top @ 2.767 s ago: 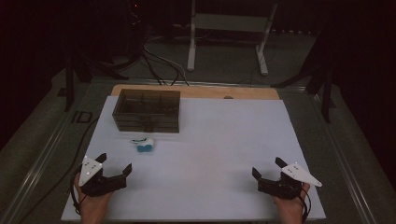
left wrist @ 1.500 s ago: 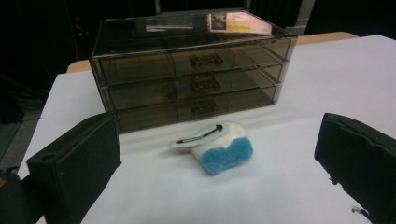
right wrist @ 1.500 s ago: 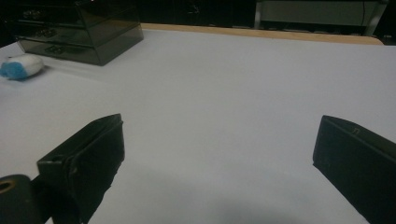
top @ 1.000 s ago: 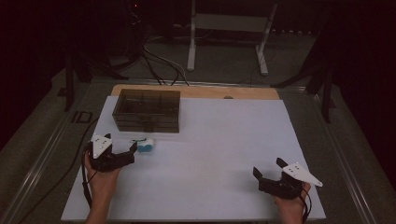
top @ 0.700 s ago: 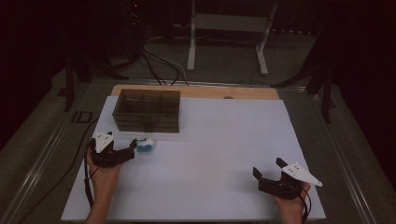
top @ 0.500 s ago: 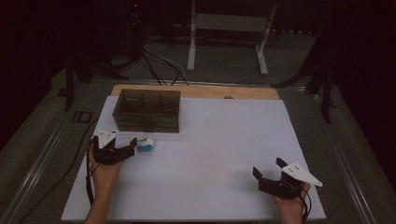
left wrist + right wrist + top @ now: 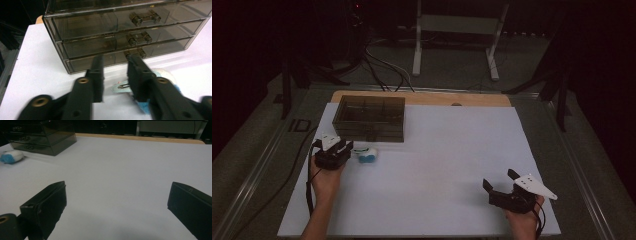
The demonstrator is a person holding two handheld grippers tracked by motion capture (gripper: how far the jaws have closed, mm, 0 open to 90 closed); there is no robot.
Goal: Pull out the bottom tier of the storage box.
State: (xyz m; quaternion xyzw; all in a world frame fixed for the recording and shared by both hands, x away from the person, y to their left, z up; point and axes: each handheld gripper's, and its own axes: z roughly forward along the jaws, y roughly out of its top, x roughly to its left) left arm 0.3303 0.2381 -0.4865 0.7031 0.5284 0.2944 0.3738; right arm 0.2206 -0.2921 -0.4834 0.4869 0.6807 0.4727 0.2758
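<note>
A: The left gripper (image 7: 113, 75) has its jaws a little apart, nothing between them, over a small white and blue fluffy thing (image 7: 366, 155) with a pale hair clip (image 7: 122, 87) on it.

B: And the right gripper (image 7: 501, 184)?

A: Jaws wide apart, low over the sheet, well away from it. The fluffy thing lies on the white sheet (image 7: 452, 150) just in front of the smoky clear drawer box (image 7: 370, 117), which has three drawers.

B: The room?

A: Dark, with cables and a metal stand (image 7: 454, 30) behind the wooden table edge (image 7: 422, 98).
</note>
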